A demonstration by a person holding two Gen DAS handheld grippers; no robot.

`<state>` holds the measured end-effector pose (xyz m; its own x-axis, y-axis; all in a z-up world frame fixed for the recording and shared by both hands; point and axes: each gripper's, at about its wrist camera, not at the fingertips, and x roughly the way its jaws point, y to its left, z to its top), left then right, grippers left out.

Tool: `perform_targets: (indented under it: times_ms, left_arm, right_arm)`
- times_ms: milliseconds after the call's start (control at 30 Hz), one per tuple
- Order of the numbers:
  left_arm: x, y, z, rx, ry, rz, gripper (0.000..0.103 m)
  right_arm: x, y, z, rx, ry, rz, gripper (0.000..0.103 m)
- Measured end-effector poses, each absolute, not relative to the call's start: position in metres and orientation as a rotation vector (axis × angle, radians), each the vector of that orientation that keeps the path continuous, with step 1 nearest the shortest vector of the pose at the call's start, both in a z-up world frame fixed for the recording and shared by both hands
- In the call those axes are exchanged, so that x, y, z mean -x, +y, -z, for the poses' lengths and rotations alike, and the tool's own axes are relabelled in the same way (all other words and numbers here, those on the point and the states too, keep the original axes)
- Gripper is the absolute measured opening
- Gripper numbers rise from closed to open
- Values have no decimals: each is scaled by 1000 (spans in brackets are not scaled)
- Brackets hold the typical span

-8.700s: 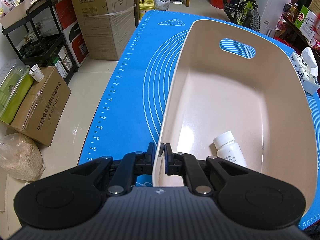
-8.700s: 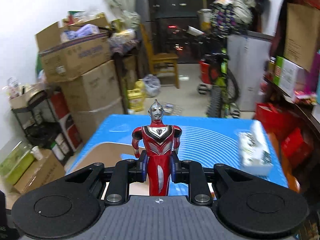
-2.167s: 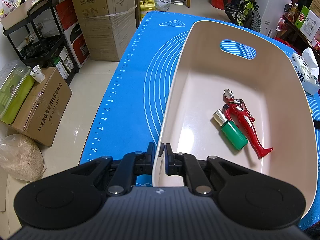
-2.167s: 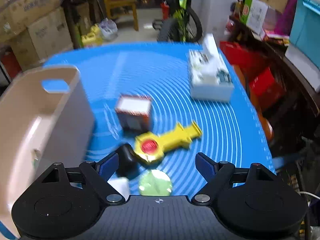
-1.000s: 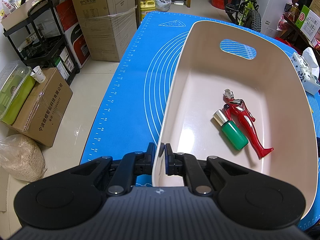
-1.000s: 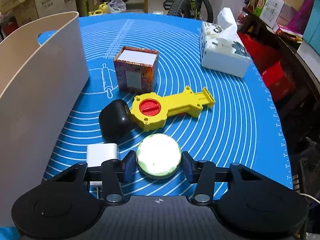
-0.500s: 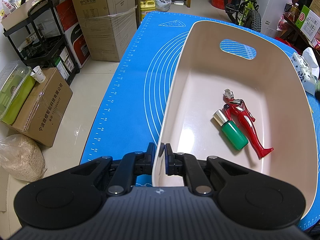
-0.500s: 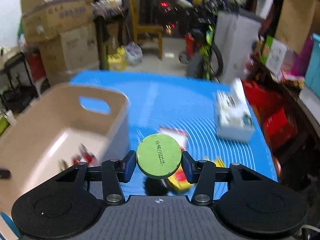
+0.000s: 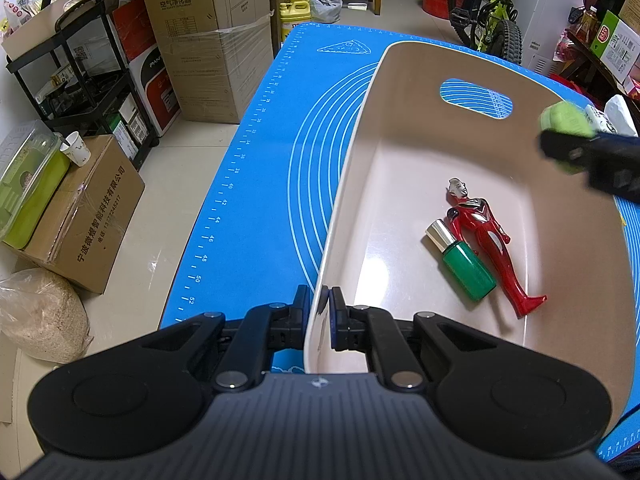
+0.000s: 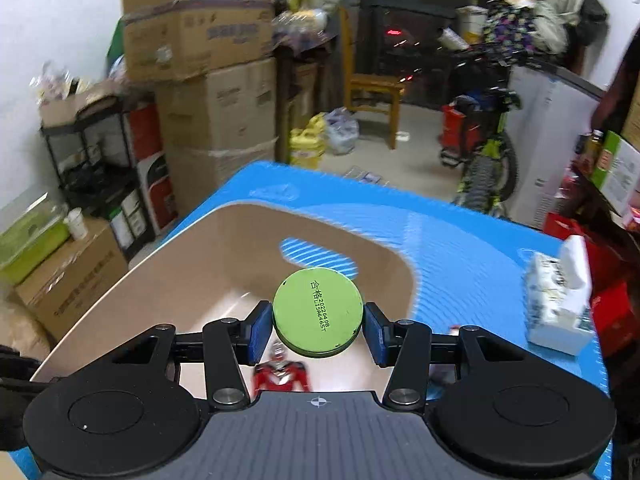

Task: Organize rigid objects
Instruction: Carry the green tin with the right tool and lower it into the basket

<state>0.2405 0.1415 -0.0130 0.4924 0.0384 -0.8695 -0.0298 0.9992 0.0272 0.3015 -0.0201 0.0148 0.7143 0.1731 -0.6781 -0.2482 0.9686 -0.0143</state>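
A beige bin [image 9: 400, 92] stands on the blue mat [image 9: 256, 184]. My left gripper [image 9: 319, 312] is shut on the bin's near rim. Inside the bin lie a red and silver hero figure [image 9: 490, 240] and a green bottle [image 9: 464, 266] with a silver cap, side by side. My right gripper [image 10: 318, 326] is shut on a round green tin [image 10: 318, 312], held in the air over the bin [image 10: 200, 248], with the figure [image 10: 280, 374] below it. In the left wrist view the tin [image 9: 566, 122] and the right gripper's dark fingers [image 9: 592, 156] come in blurred above the bin's right rim.
A tissue box [image 10: 558, 300] stands on the mat to the right of the bin. Beyond the table stand stacked cardboard boxes [image 10: 212, 80], a black shelf cart [image 9: 76, 84], a wooden chair [image 10: 370, 80] and a bicycle [image 9: 488, 12]. A sack [image 9: 38, 314] lies on the floor at left.
My right gripper lifted the green tin off the mat and carried it left, over the bin. It now shows at the right edge of the left wrist view. The left gripper stayed put.
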Motion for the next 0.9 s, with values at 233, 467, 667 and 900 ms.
perform_targets:
  times_ms: [233, 467, 667, 900]
  left_arm:
    - [-240, 143, 12, -5, 1056, -40, 12]
    - [-241, 144, 12, -5, 1056, -41, 11]
    - [-241, 143, 12, -7, 1054, -40, 11]
    - [-241, 142, 12, -8, 1052, -39, 11]
  right_arm:
    - [-309, 6, 16, 155, 869, -281, 54]
    - [-317, 20, 32, 239, 974, -301, 54]
    - [-321, 32, 43, 312, 1067, -322, 54]
    - [-322, 32, 41, 299, 1075, -320, 70]
